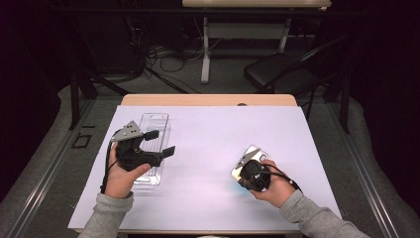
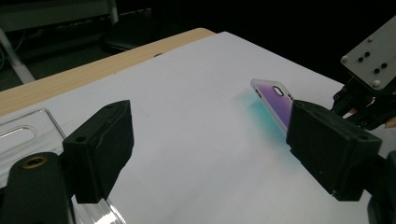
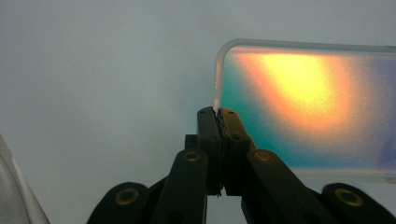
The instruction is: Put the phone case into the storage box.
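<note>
A person sits at a table covered by one white sheet (image 1: 208,148), a gripper in each hand. Two objects lie on it: one clear plastic tray (image 1: 157,129) on the left and one iridescent phone case (image 1: 247,159) on the right.

The left gripper (image 1: 159,143) hovers over the tray, jaws spread wide and holding nothing. The right gripper (image 3: 218,116) has its jaws pinched together on the case's short edge, lifting that end off the sheet.

The right gripper view reveals orange, yellow and teal sheen on the case. The left gripper view shows the case's camera cutout (image 2: 279,90) and its teal tint cast on the sheet.
</note>
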{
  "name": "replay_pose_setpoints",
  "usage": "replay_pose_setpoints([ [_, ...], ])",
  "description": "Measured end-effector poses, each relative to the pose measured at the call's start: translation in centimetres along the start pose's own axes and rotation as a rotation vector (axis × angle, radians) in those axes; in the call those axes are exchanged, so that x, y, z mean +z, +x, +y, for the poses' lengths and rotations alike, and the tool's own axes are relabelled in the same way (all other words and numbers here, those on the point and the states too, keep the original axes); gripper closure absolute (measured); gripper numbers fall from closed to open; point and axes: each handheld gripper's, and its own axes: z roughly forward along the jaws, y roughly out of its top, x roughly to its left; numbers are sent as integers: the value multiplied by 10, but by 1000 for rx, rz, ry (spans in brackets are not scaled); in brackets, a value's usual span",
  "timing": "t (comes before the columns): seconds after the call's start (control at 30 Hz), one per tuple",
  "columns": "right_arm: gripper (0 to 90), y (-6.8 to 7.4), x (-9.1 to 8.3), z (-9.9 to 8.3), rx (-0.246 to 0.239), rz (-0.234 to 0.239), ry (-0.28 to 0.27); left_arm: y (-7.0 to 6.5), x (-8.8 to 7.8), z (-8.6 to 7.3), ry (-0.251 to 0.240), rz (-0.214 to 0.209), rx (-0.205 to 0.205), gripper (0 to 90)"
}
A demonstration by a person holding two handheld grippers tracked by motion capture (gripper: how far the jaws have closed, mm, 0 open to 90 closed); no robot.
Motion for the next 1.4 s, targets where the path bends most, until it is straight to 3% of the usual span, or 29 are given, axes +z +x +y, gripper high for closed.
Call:
replay_pose_setpoints([
  [0.53,893,7,-9,3,-108,-68,-81,0,0,0,0,0,-1,153],
  [0.9,892,11,-11,6,-151,-76,-106,1,0,0,0,1,0,152],
  [1.4,890,13,-14,6,-310,-151,-191,1,1,-1,1,2,-1,155],
])
